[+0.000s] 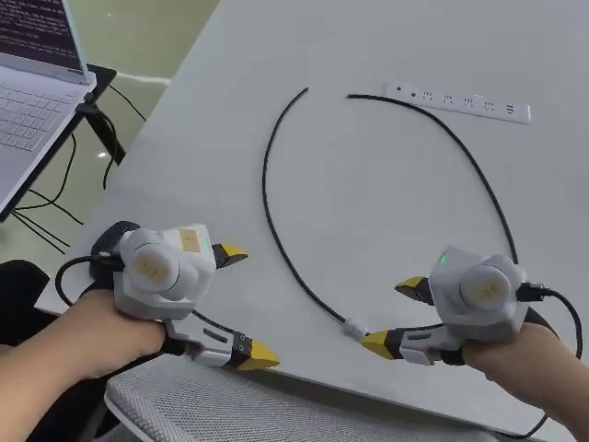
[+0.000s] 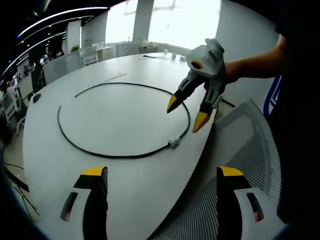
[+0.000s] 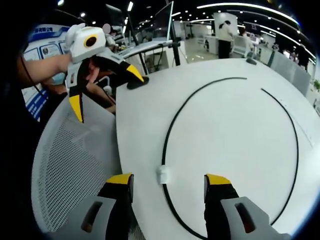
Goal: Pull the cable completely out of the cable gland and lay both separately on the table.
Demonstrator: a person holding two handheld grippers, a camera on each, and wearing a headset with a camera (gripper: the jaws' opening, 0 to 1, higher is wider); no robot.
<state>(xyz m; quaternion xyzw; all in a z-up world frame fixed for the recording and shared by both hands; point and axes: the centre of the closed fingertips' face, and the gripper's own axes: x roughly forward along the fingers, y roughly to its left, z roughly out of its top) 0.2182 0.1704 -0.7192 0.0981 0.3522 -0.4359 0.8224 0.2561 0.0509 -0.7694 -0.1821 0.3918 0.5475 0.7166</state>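
Head view: the black cable (image 1: 267,193) loops across the tabletop (image 1: 368,203), with the white cable gland (image 1: 352,327) threaded on it at the near edge, just beside the right gripper (image 1: 393,316).
Left gripper view: the left gripper (image 2: 161,175) is spread wide and empty.
Right gripper view: the jaws are spread, and the gland lies between them untouched.

Noted thin black cable (image 1: 267,184) (image 2: 115,156) (image 3: 172,120) flat on white tabletop (image 1: 368,203), curved in wide open loop, two ends apart at far side. Noted small white cable gland (image 1: 354,327) (image 2: 173,143) (image 3: 162,174) threaded on cable at near bend, close to tabletop edge.
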